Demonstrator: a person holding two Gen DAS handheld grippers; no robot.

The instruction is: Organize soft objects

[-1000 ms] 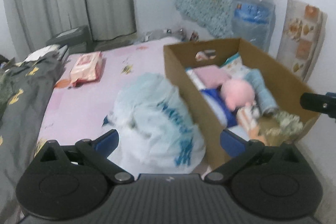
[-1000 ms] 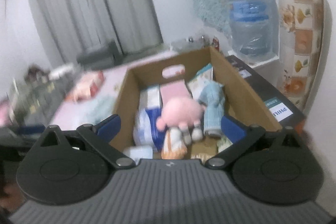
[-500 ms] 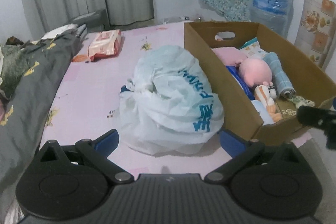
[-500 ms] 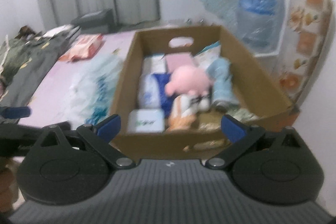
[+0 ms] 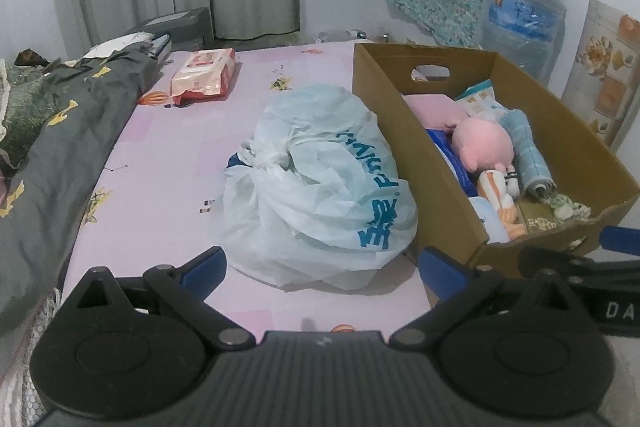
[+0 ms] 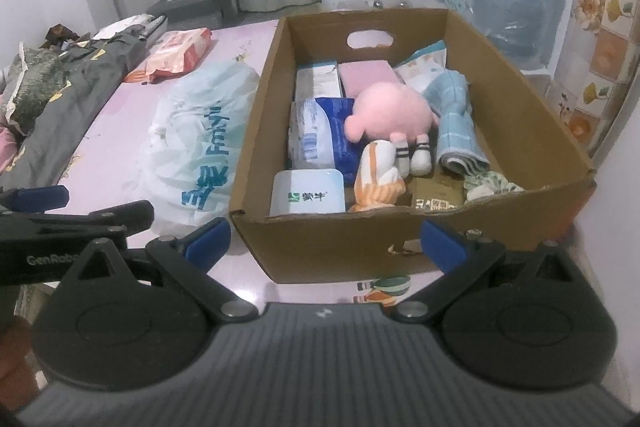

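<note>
Pink plush in cardboard box on bed, w/ towel roll.
Plastic bag touching box's left wall; L gripper & R gripper both spread, empty.

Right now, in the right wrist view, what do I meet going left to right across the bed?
Grey quilt → white plastic bag → cardboard box → flowered panel against the wall.
</note>
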